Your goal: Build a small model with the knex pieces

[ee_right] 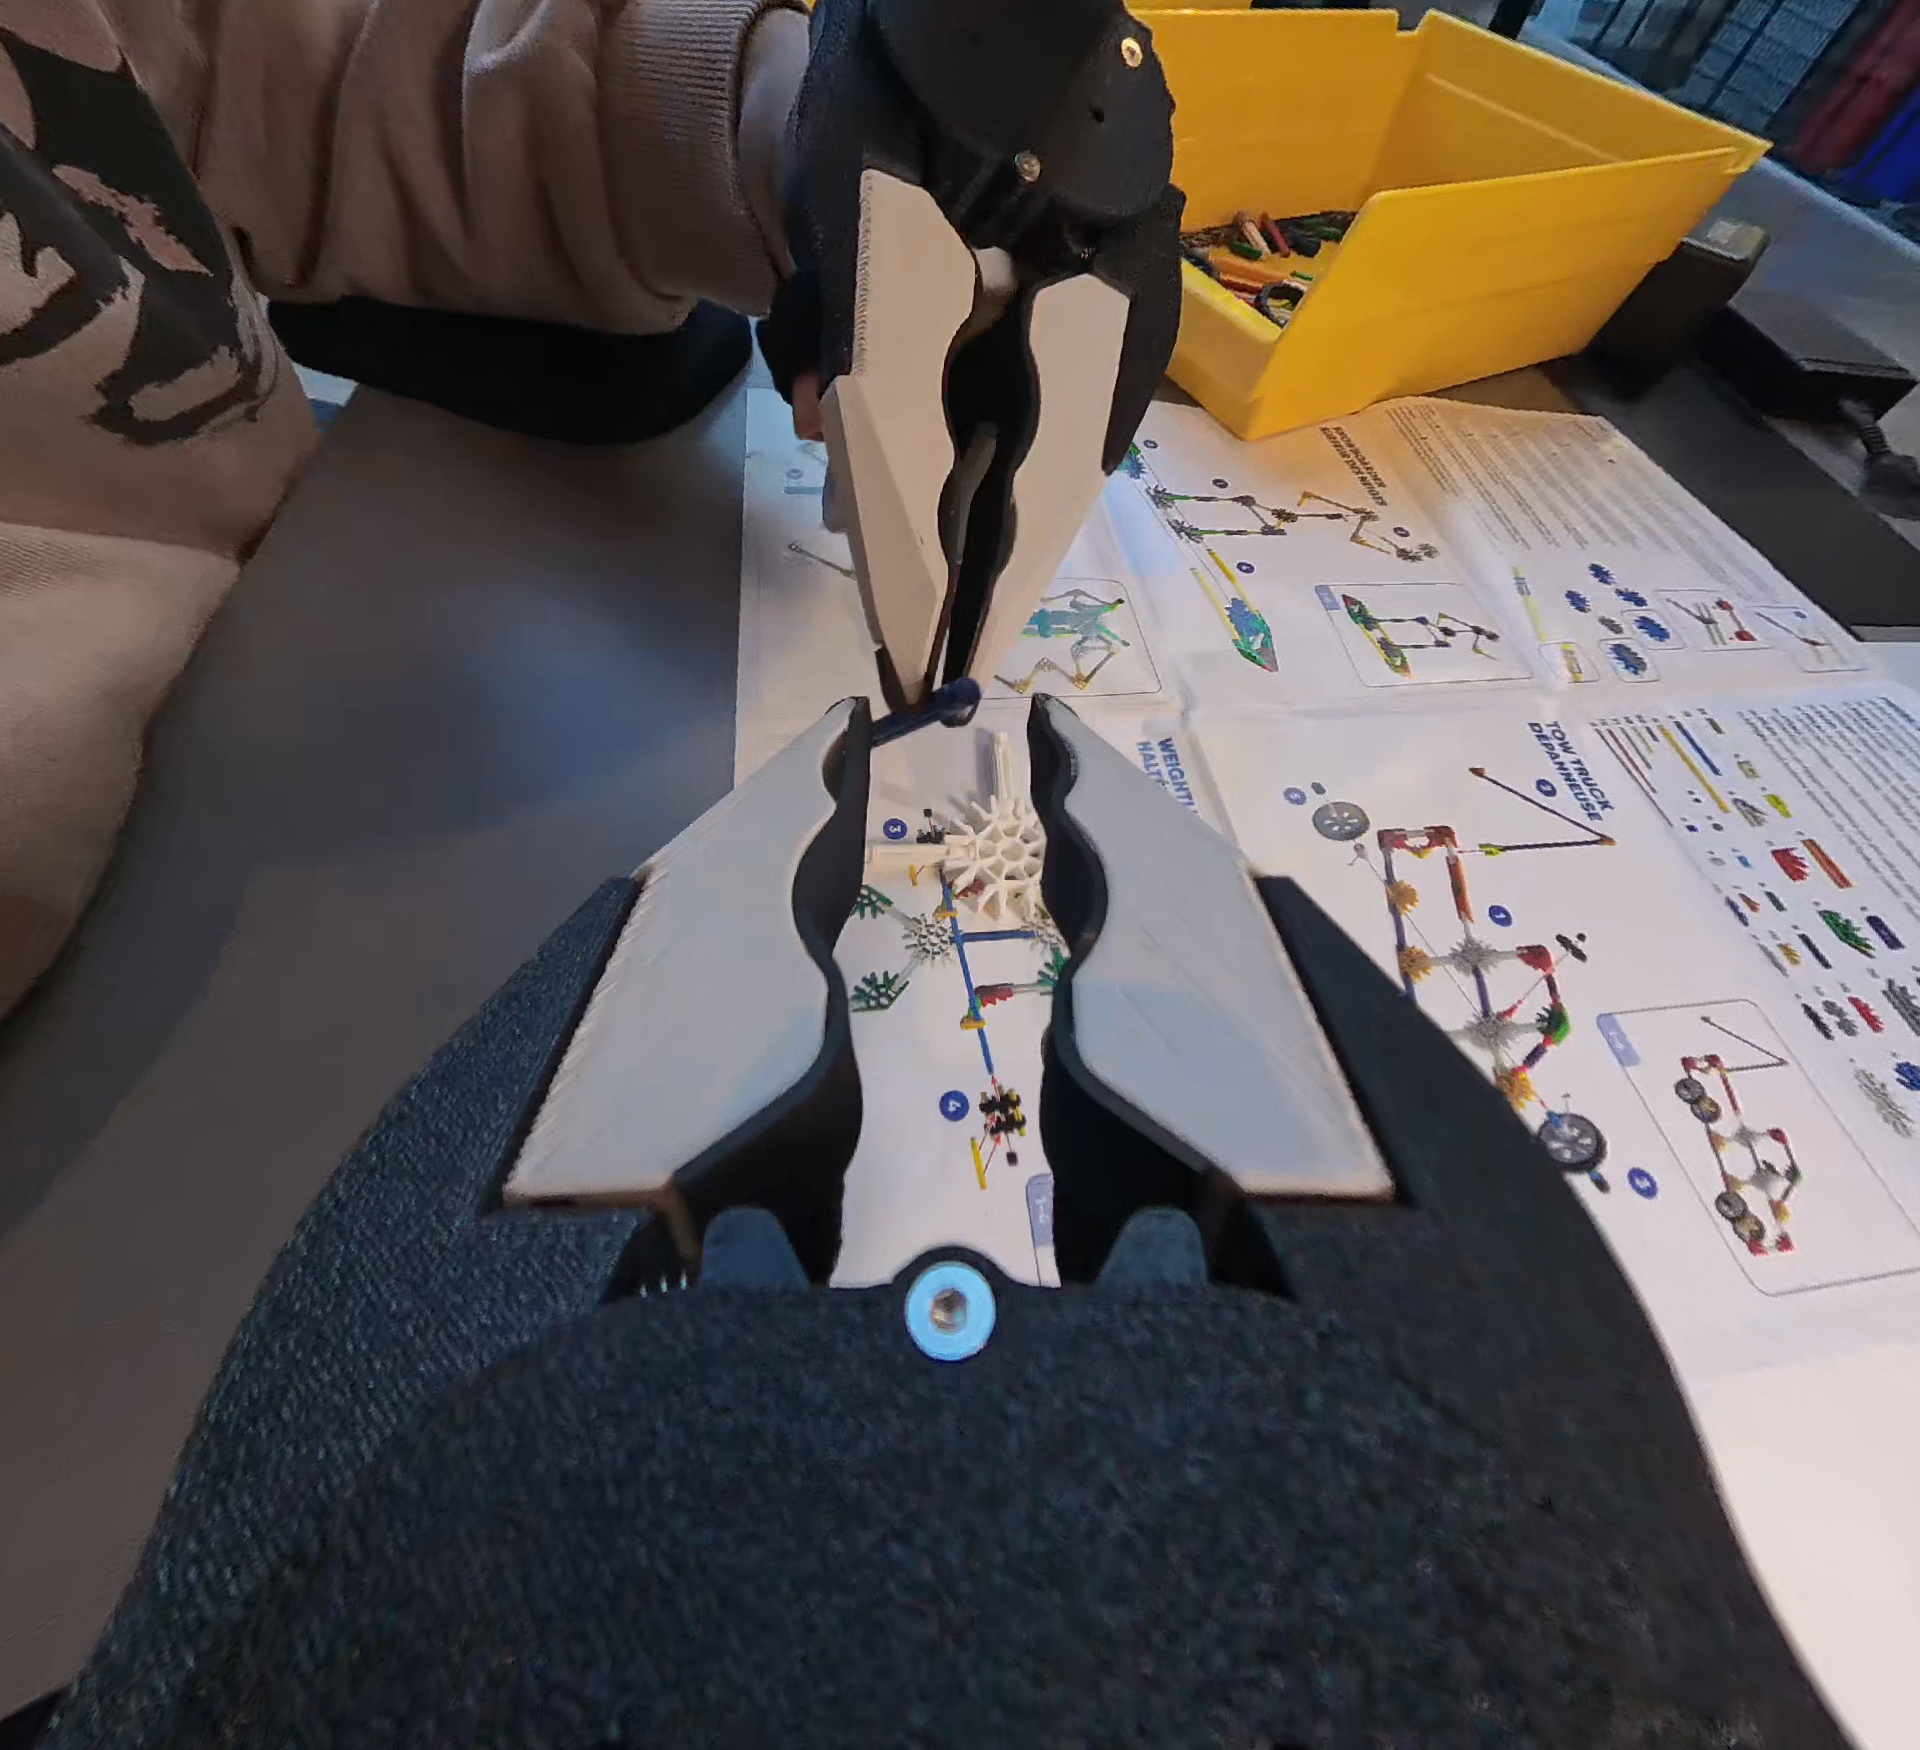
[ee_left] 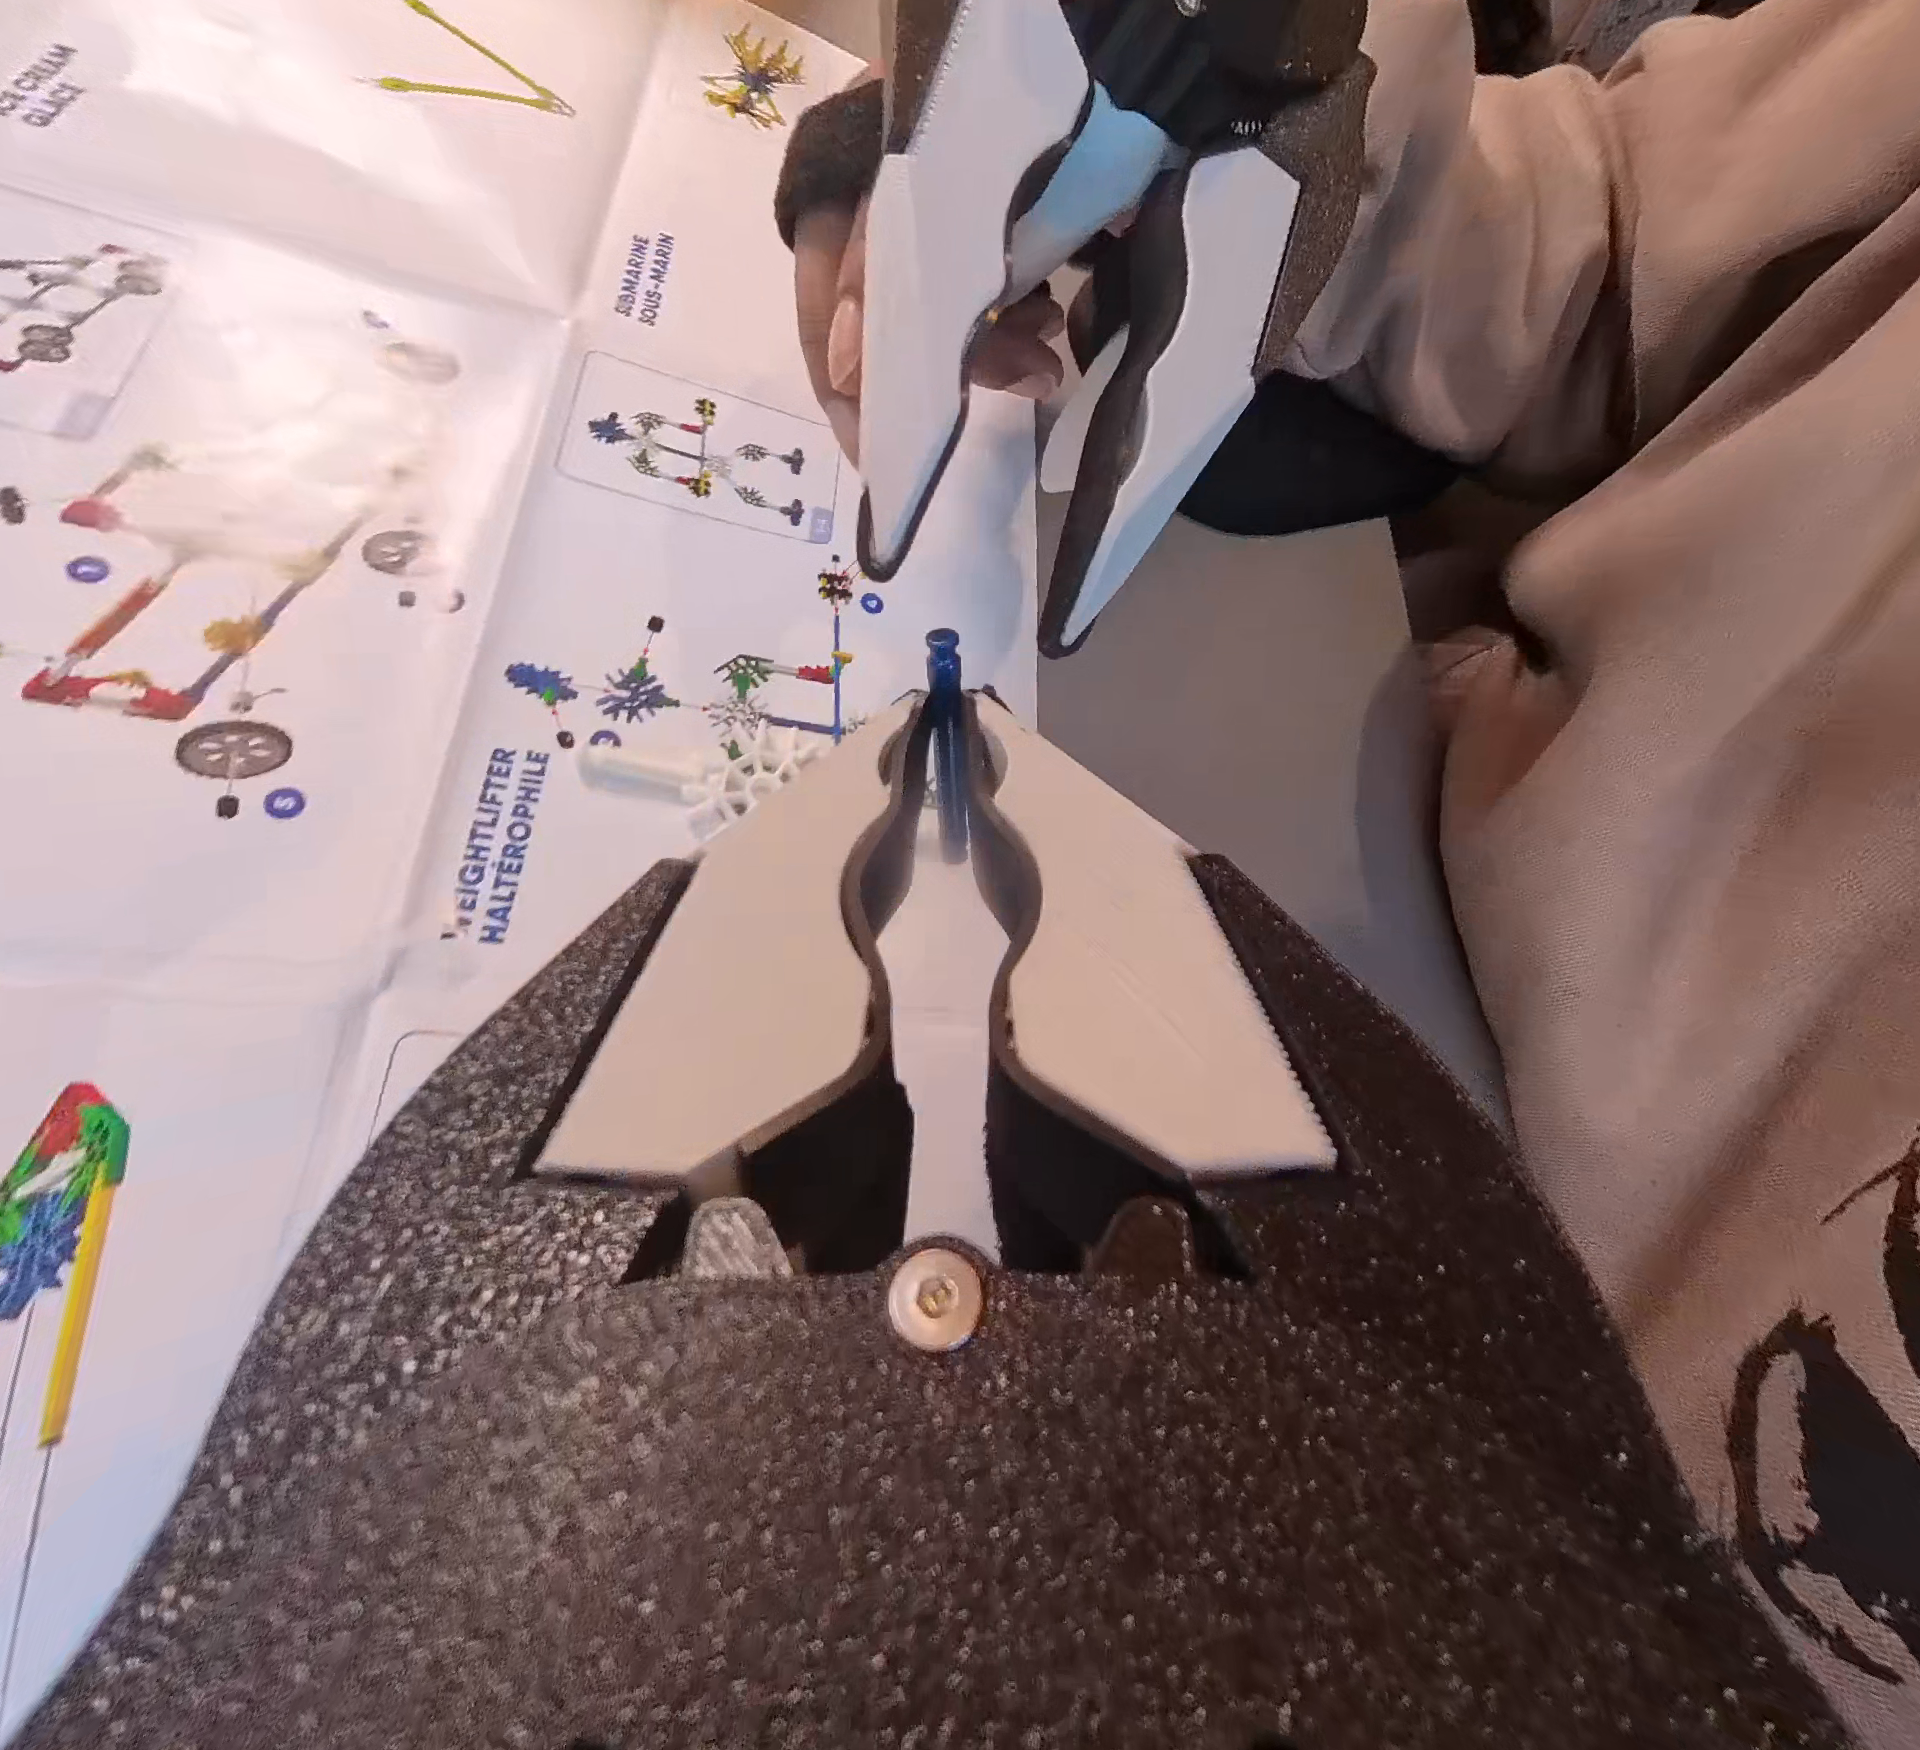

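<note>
Between the fingertips of the left gripper (ee_left: 943, 713) sat a short dark blue rod (ee_left: 945, 744), pinched along its shaft, its knobbed end poking out just past the tips. Jaws were together on it; the grip looked narrow, so I judged that squeeze should be kept even to stop the rod swivelling. Facing it, tip to tip, the right gripper (ee_right: 951, 713) stood with its jaws apart, holding nothing, the rod's free end just beside its left fingertip. Below both tools lay a white snowflake-shaped connector (ee_right: 995, 843) with white pegs fitted, resting on the instruction sheet (ee_right: 1455, 765), near the tips but apart from them. Beyond the left gripper, a yellow bin (ee_right: 1455, 173) of loose parts stood on the grey table (ee_right: 468, 661). A person's beige sleeve (ee_right: 499, 131) ran behind the left gripper.
</note>
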